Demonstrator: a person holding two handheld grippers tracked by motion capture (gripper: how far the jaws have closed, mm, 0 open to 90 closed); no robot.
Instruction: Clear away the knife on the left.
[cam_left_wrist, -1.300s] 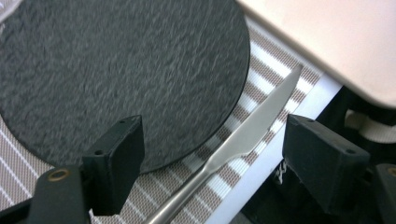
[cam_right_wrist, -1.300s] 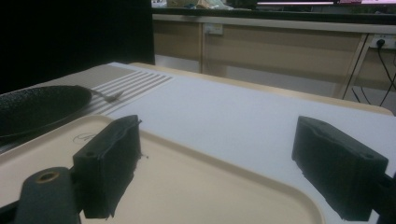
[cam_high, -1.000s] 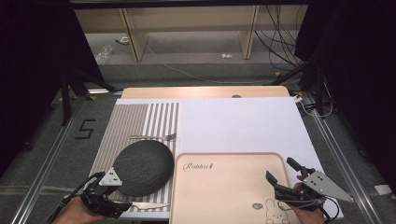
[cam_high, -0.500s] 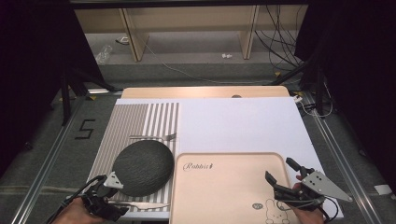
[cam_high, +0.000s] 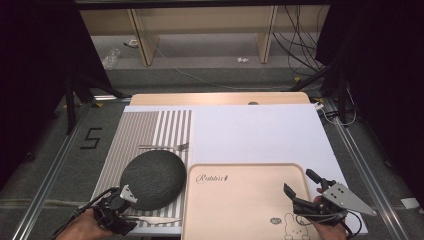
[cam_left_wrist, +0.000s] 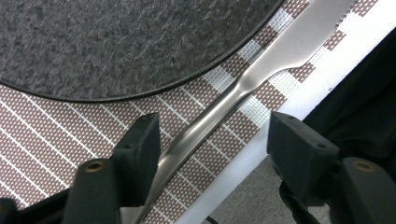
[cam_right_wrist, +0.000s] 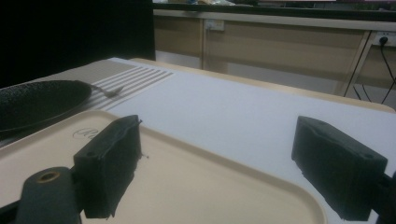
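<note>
The left tongs (cam_left_wrist: 210, 135) have just been closing around the knife (cam_left_wrist: 243, 84).

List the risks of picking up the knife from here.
The left gripper straddles the knife handle; its jaws have just been closing, and only one jaw is near the handle, so it may get pushed sideways rather than pinched. The knife lies flat on the striped placemat, so a jaw could snag the weave. Its blade passes close by the dark plate and may knock it.

The beige tray (cam_high: 240, 200) carries the script word "Rabbit" near its upper left corner, with a small round stamp beside a rabbit drawing near its lower right, too small to read. On the floor (cam_high: 60, 165) left of the table, dark tape forms a 5.
</note>
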